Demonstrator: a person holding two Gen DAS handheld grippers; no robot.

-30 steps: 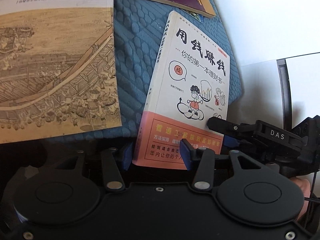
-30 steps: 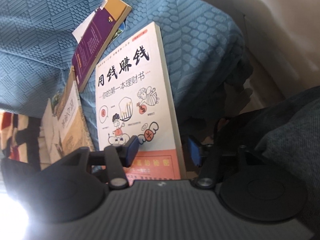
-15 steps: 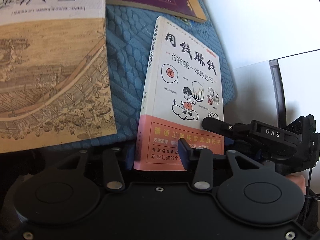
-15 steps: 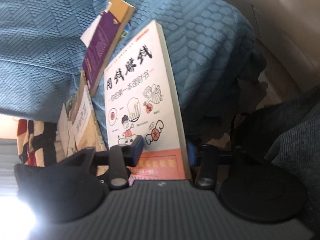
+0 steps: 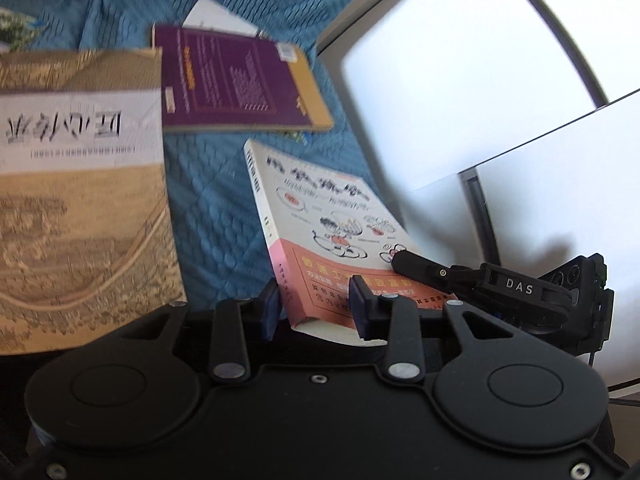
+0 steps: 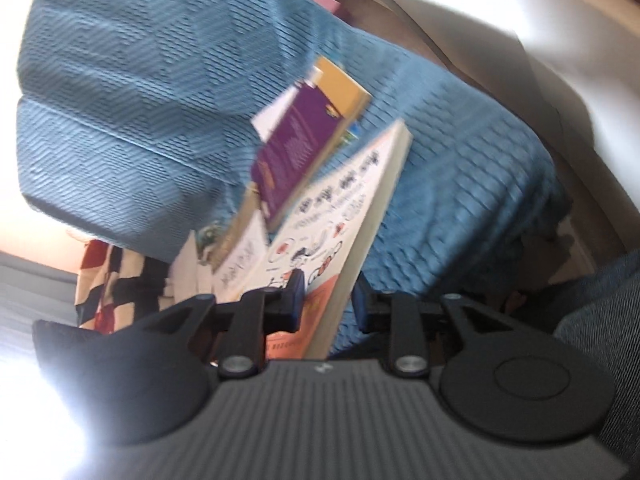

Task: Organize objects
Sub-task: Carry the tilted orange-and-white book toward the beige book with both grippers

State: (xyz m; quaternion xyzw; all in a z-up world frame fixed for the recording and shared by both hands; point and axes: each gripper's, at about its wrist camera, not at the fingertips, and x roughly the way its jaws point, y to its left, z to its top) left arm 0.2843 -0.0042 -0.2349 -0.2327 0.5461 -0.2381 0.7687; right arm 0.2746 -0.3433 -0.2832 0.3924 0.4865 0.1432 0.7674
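Note:
A white book with an orange band hangs tilted above the blue quilted cover. My left gripper grips its near corner by the spine; the jaws are still closing, with a pad on each face. My right gripper clamps the same book at its near page edge, its jaws closing too. Its black finger rests on the book's front in the left wrist view.
A large tan book with an old painting and a purple book with a yellow strip lie on the cover. White panels stand to the right. A checkered cloth and a person's dark trouser leg flank the right gripper.
Both grippers have narrowed onto the white-and-orange book and risen, and its near end has come up off the cover. Both views now show more of the far books.

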